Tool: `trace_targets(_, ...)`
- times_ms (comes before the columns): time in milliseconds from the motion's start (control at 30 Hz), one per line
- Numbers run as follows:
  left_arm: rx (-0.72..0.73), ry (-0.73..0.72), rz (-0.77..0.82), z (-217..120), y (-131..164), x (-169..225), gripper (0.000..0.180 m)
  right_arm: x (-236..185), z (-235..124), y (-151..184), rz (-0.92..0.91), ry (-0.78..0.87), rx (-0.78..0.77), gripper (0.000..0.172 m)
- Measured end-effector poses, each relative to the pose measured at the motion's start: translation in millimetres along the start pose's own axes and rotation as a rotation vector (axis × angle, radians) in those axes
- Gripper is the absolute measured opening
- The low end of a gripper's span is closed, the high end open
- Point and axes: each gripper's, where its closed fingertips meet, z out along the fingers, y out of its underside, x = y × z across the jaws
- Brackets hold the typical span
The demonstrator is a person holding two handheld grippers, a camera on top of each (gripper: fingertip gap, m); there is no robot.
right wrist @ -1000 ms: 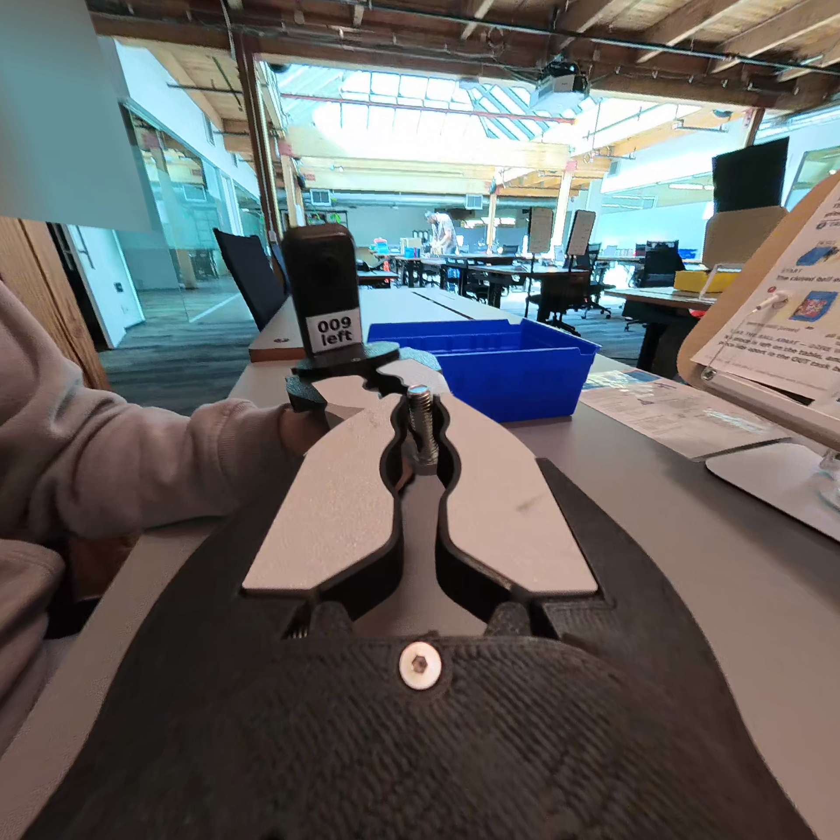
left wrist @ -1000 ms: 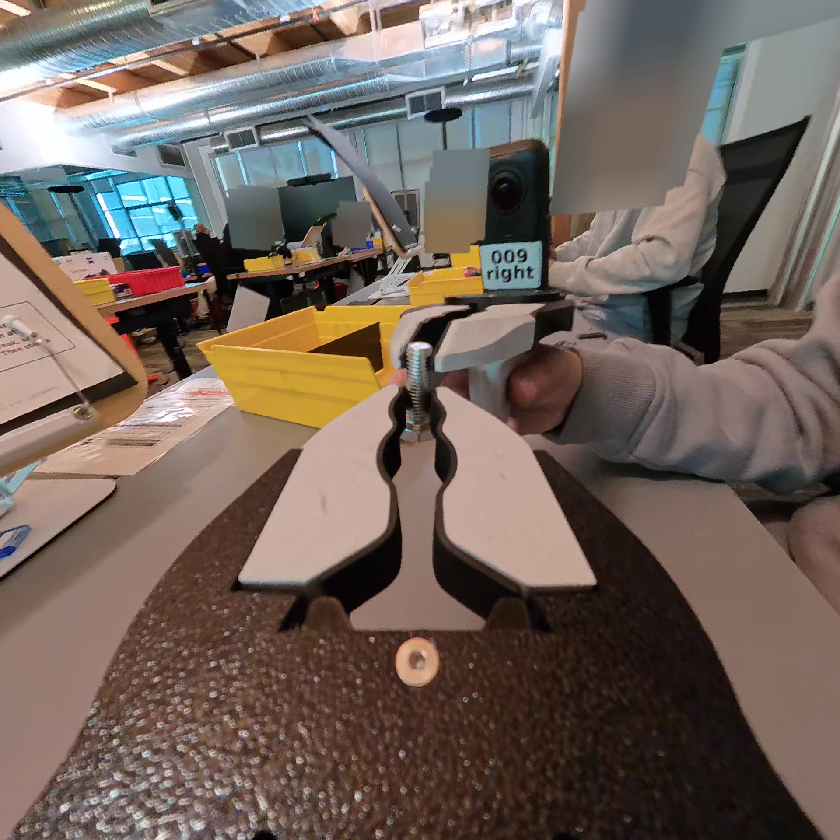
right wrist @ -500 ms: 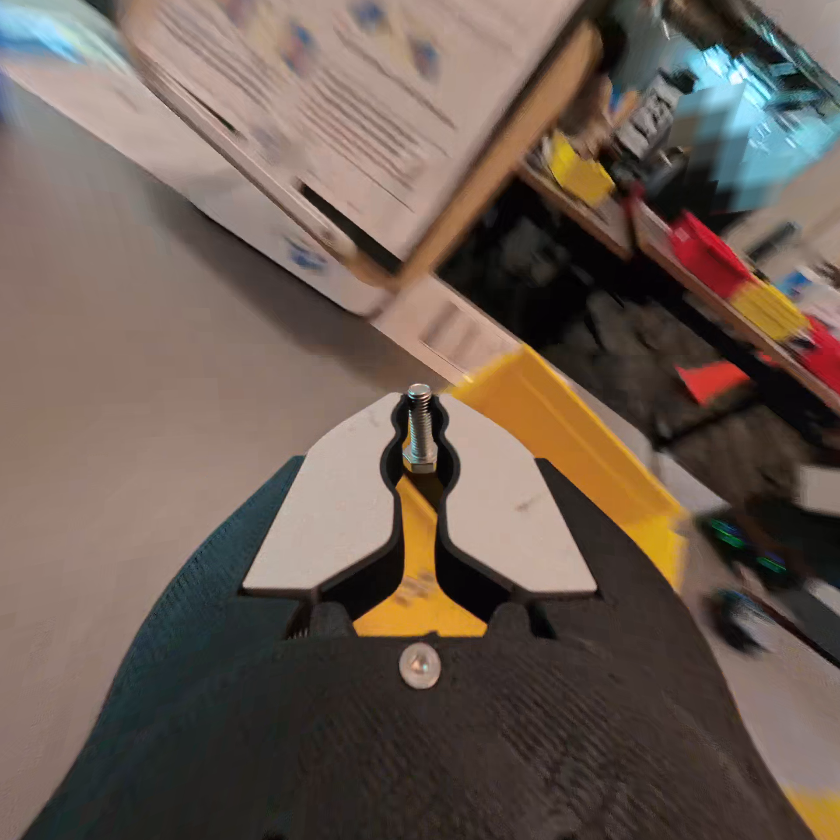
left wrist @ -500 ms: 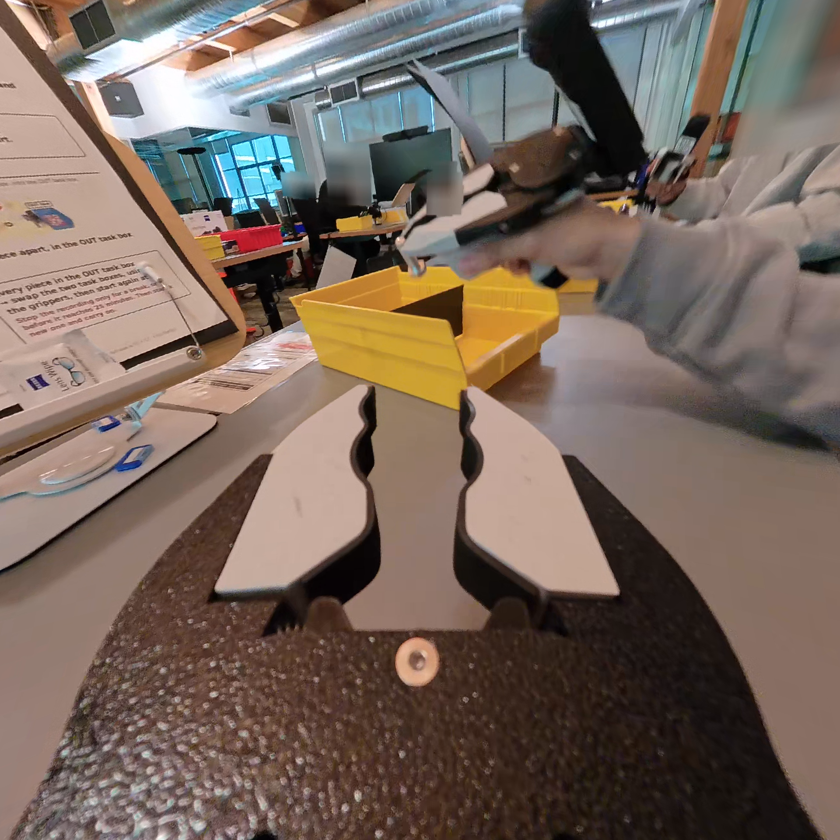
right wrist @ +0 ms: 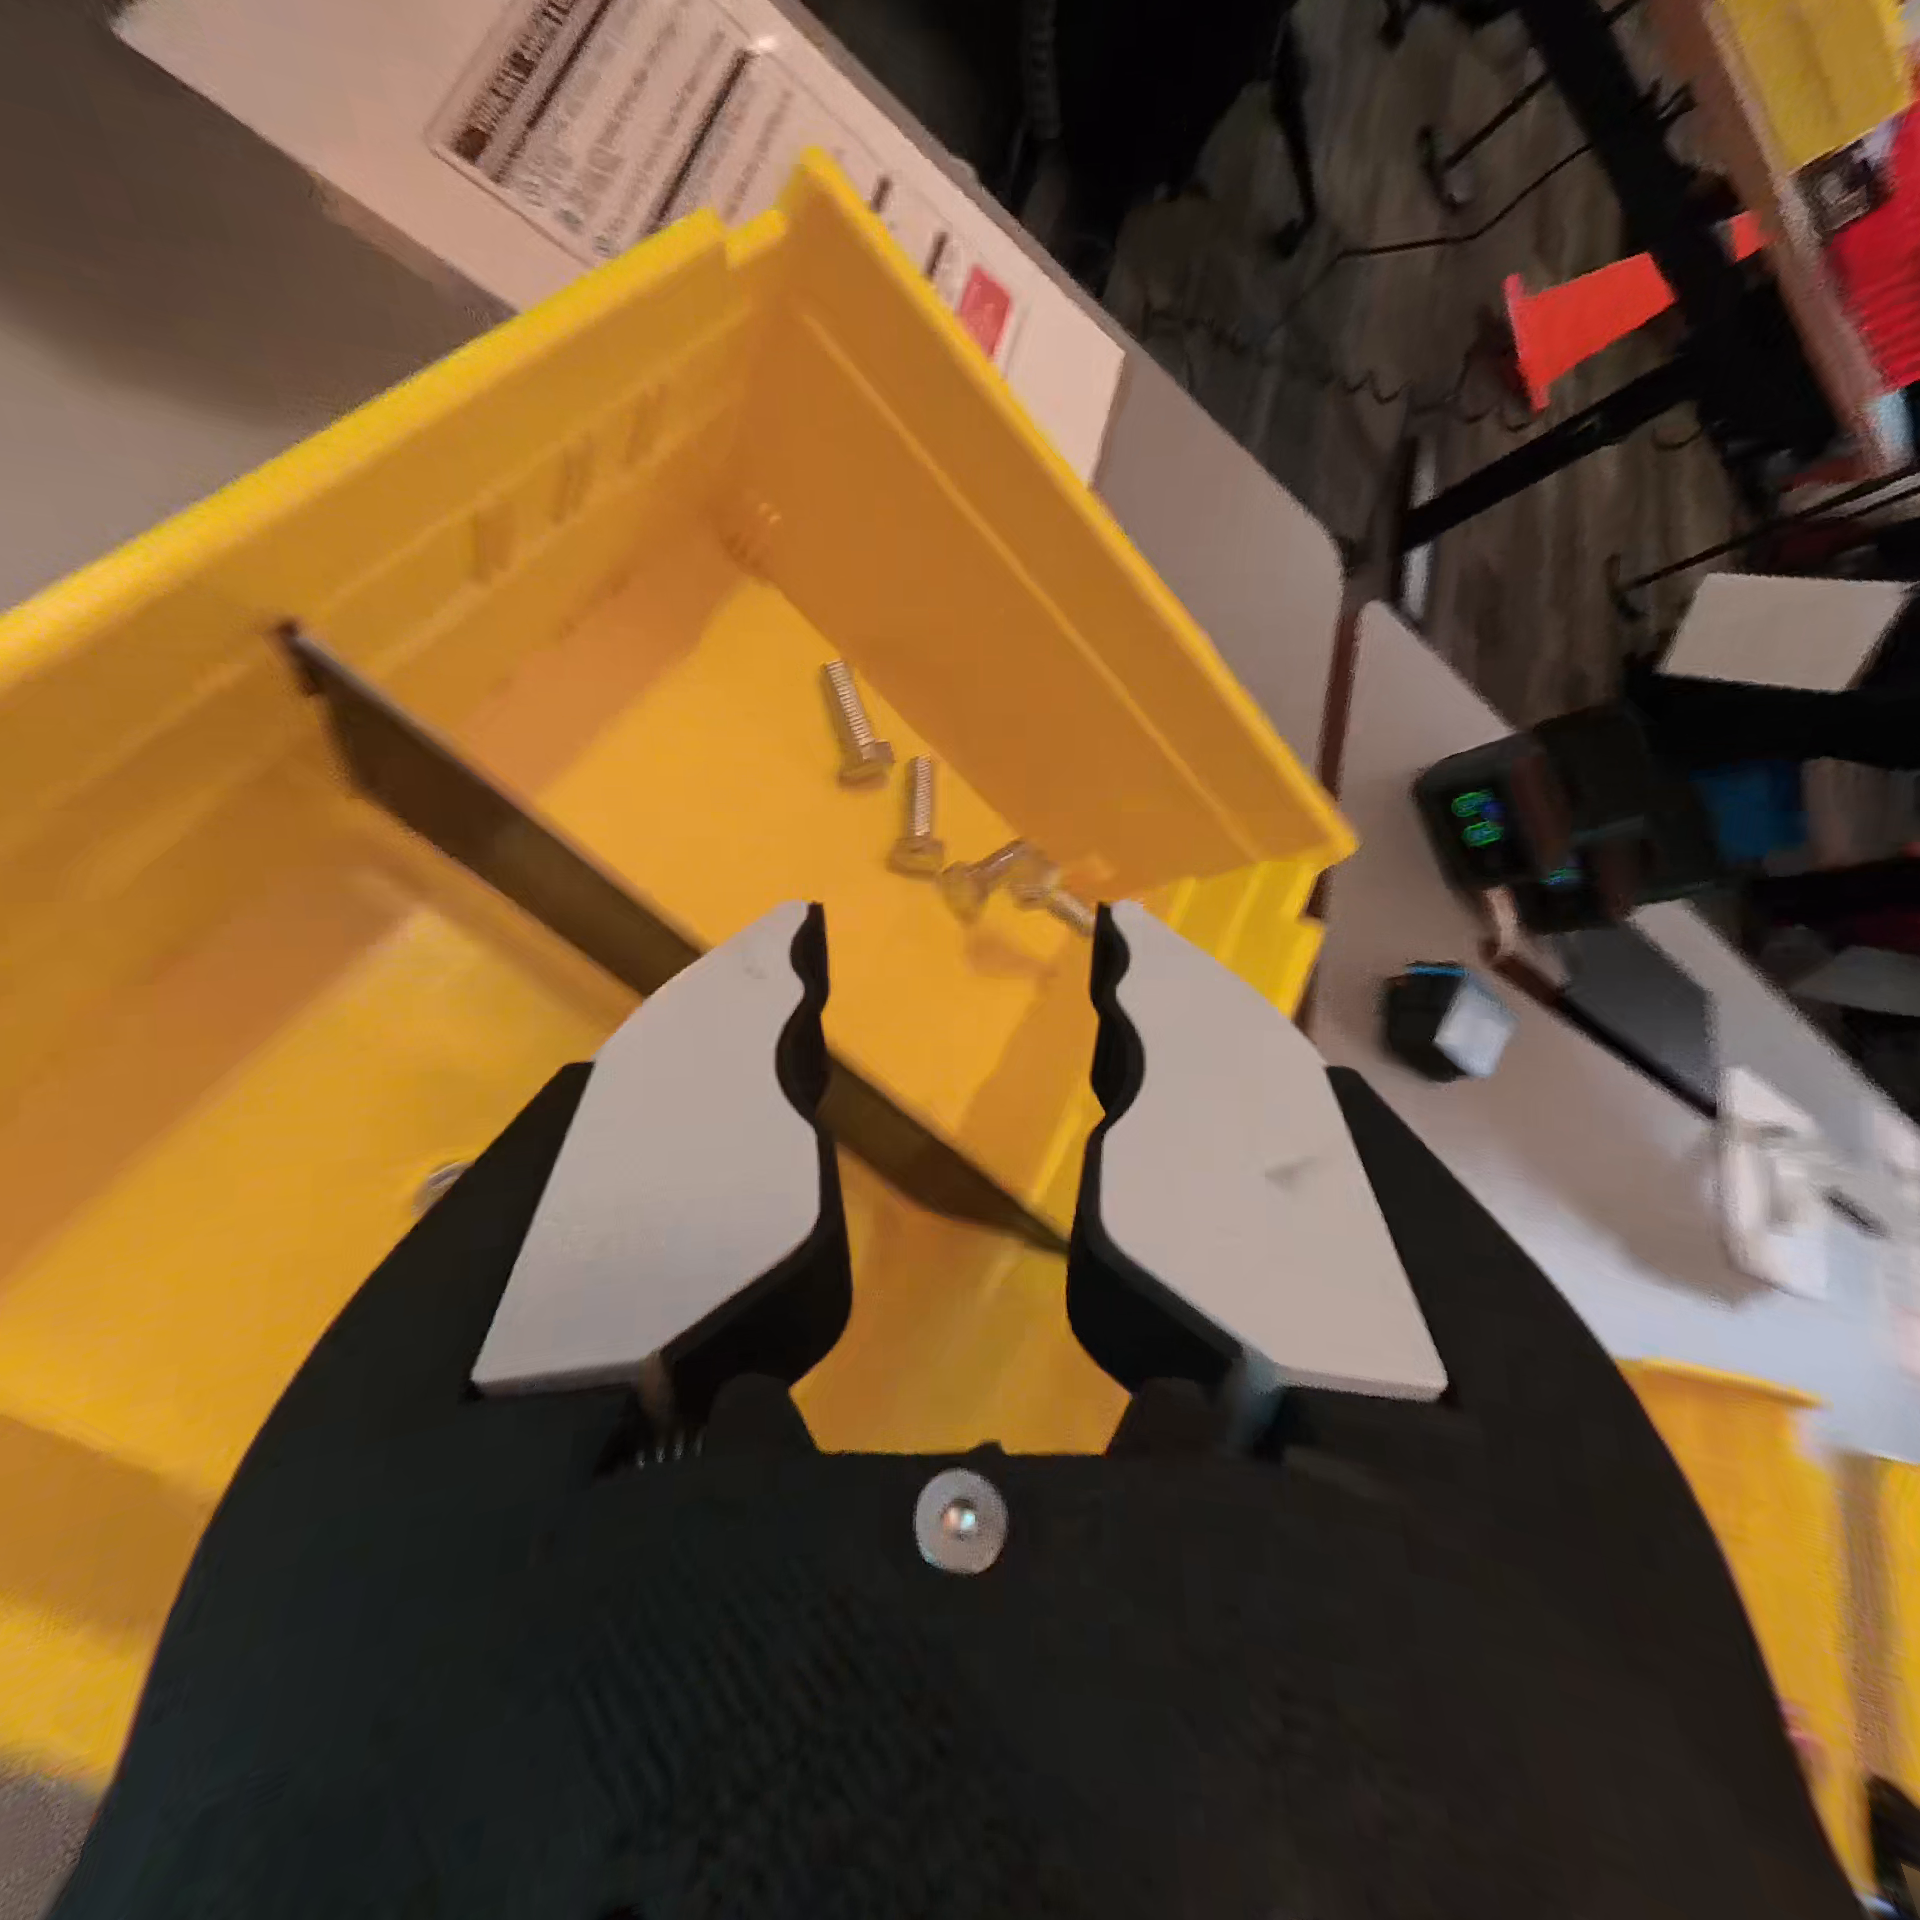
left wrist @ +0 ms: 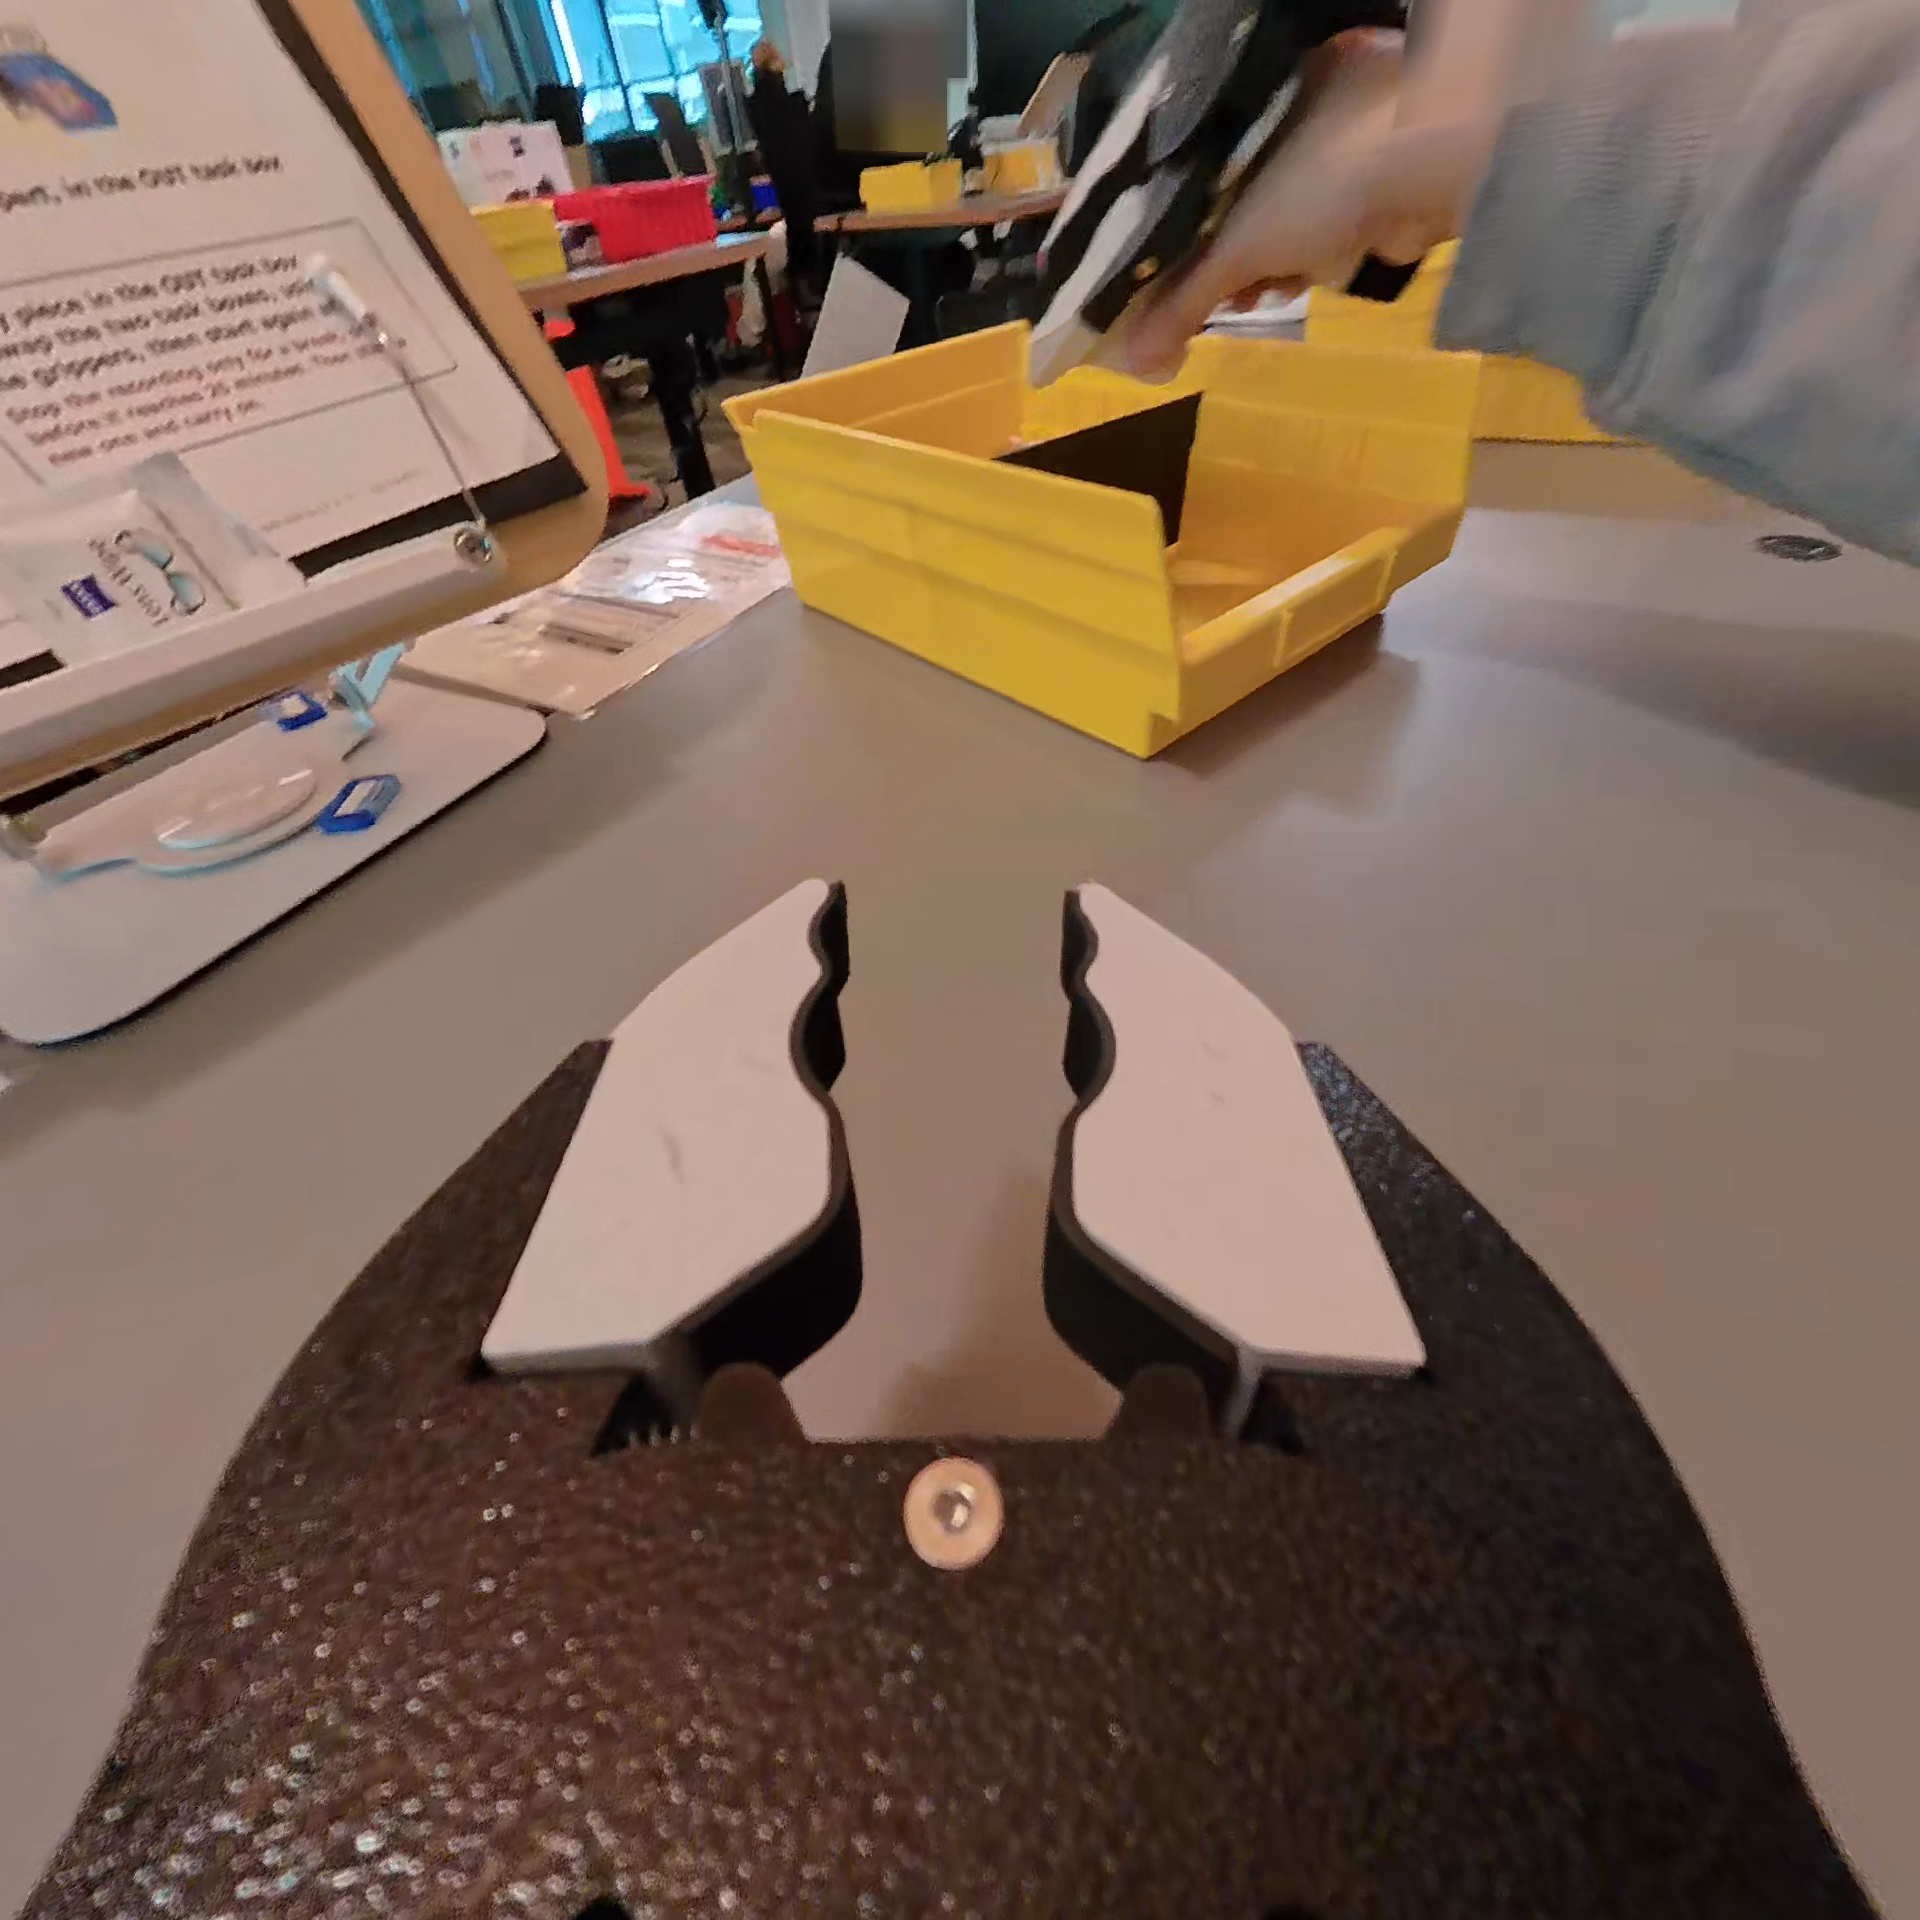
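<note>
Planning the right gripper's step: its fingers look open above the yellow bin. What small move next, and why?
Probably lift the right gripper straight up out of the yellow bin. Its fingers stand apart with nothing between them, bolts lie on the bin floor beyond the black divider, and the left gripper waits open over bare table.

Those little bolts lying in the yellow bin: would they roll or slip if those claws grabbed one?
The bolts look like metal, so probably stiff and heavy for their size. Round threaded shanks may roll, though hex heads should limit that. Threads likely aid grip.
</note>
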Motion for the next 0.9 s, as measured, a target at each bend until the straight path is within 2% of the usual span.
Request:
trace_targets(133, -0.053, -0.060, 0.012, 2, 7, -5, 0.039, -46, -46, 28, 0.126, -0.157, 0.088, 0.061)
trace_targets(267, -0.056, -0.047, 0.015, 7, 6, 3, 0.043, -86, -96, 60, 0.258, -0.255, 0.230, 0.069)
trace_targets(400, -0.001, -0.012, -0.092, 24, -3, 24, 0.052, -96, -122, 76, 0.404, -0.273, 0.402, 0.070)
trace_targets(467, 0.057, 0.001, -0.118, 45, -17, 39, 0.056, -82, -121, 76, 0.415, -0.203, 0.439, 0.073)
trace_targets(533, 0.076, 0.012, -0.110, 71, -31, 54, 0.056, -66, -122, 76, 0.460, -0.130, 0.448, 0.084)
trace_targets(600, 0.054, -0.027, -0.136, 96, -45, 58, 0.062, -60, -125, 73, 0.526, -0.100, 0.499, 0.085)
trace_targets(667, 0.018, -0.084, -0.155, 122, -54, 56, 0.066, -62, -123, 73, 0.549, -0.090, 0.482, 0.085)
trace_targets(767, -0.046, -0.174, -0.191, 162, -62, 44, 0.087, -64, -121, 74, 0.503, -0.047, 0.439, 0.089)
trace_targets(833, -0.088, -0.173, -0.193, 187, -60, 41, 0.082, -67, -122, 74, 0.467, -0.041, 0.410, 0.085)
trace_targets(900, -0.179, -0.154, -0.163, 208, -47, 41, 0.070, -65, -126, 75, 0.420, 0.002, 0.379, 0.088)
